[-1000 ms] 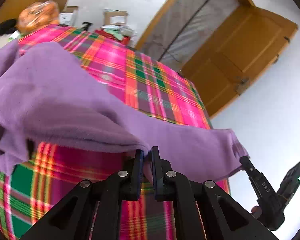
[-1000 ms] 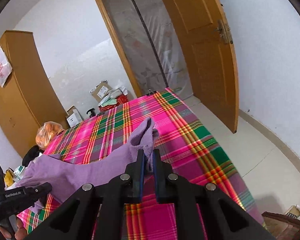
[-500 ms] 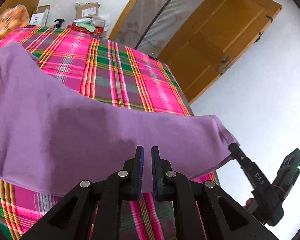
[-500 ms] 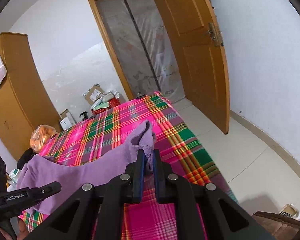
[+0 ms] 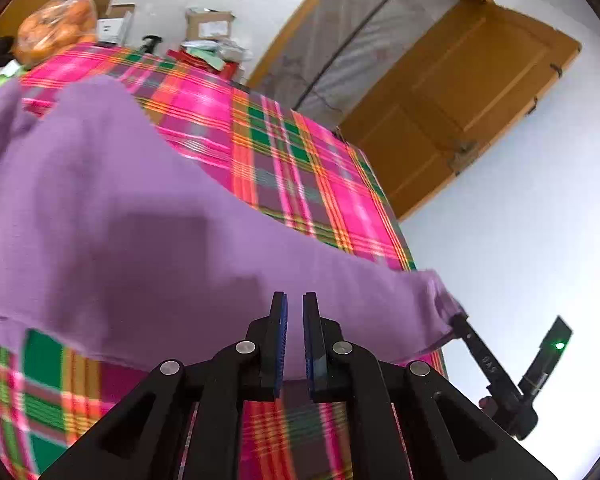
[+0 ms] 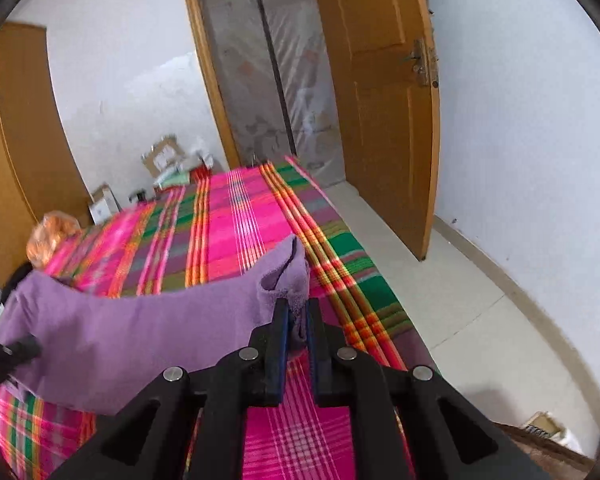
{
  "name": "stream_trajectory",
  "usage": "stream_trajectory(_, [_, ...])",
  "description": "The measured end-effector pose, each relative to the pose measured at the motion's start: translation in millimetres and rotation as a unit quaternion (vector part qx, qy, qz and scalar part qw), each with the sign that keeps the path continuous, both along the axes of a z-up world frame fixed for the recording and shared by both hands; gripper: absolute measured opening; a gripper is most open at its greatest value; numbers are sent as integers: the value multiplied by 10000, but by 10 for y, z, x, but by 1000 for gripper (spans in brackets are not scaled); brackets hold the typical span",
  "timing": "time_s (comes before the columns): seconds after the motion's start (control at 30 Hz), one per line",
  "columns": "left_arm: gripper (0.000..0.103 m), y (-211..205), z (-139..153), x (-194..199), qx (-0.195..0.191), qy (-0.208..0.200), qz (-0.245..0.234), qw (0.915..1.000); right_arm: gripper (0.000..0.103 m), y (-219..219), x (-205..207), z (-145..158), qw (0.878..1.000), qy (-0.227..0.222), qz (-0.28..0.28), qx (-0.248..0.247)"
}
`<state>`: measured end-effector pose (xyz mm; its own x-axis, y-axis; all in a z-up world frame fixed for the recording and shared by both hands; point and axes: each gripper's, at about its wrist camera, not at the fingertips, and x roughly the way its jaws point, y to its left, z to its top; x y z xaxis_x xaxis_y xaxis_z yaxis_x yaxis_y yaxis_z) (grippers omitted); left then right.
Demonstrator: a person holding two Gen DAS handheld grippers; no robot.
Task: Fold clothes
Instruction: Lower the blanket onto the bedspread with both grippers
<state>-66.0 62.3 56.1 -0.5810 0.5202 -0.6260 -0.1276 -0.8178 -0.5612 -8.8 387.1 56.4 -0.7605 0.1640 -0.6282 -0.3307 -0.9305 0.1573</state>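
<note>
The room has white walls, a brown wooden door that stands open at the far right, and a wooden wardrobe at the far left. The largest thing is the bed with a plaid cover in pink, green and orange; it serves as the place for folding. At its far end some cardboard boxes stand on the floor, and a bag of oranges lies at the far left corner.

The purple garment is lifted above the bed and hangs between the two tools, well spread from left to right. I judge it is held like this so that the cloth stays stretched and smooth and can then be laid down or turned over itself in a clean fold.

The right tool is clamped on the right end of the garment, where a small bunch of purple cloth sits between its blue pads. In the left wrist view it appears at the far right, at the corner of the cloth. The left tool has its fingers close together with a narrow gap. The cloth passes right at them, but I cannot tell if they really pinch it or only stand in front of it.
</note>
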Motion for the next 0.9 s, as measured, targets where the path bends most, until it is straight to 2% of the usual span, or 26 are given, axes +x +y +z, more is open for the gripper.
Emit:
stream_trajectory(0.1, [7, -313, 28, 91, 10, 44, 294, 9996, 10, -26, -3, -17, 9996, -206, -120, 179])
stream_trajectory(0.17, [7, -514, 44, 161, -15, 103, 496, 9987, 16, -79, 18, 6, 9990, -232, -191, 334])
stream_trajectory(0.23, [7, -719, 47, 231, -37, 120, 685, 9976, 20, -157, 35, 47, 9987, -209, -164, 443])
stream_trajectory(0.33, [15, -1009, 15, 315, -51, 93, 915, 9958, 30, -322, 66, 118, 9974, -140, -74, 701])
stream_trajectory(0.4, [15, -1184, -36, 350, -44, 4, 1084, 9941, 31, -499, 90, 164, 9960, -49, 66, 886])
stream_trajectory(0.5, [15, -1447, -112, 404, -35, -129, 1337, 9909, 37, -800, 62, 155, 9937, -33, 725, 855])
stream_trajectory(0.53, [17, -1532, -139, 421, -28, -177, 1422, 9897, 37, -922, 39, 141, 9916, -48, 992, 830])
stream_trajectory(0.57, [23, -1610, -172, 436, 2, -243, 1512, 9882, 37, -1068, 6, 119, 9885, -74, 1277, 810])
stream_trajectory(0.63, [24, -1772, -236, 475, 144, -377, 1698, 9847, 37, -1364, -57, 79, 9812, -80, 1780, 739])
stream_trajectory(0.77, [24, -2010, -319, 528, 185, -519, 1932, 9796, 37, -1930, -142, 21, 9624, -59, 2651, 596])
stream_trajectory(0.9, [24, -2193, -411, 536, 235, -695, 2077, 9754, 39, -2477, -203, -24, 9373, -41, 3455, 467])
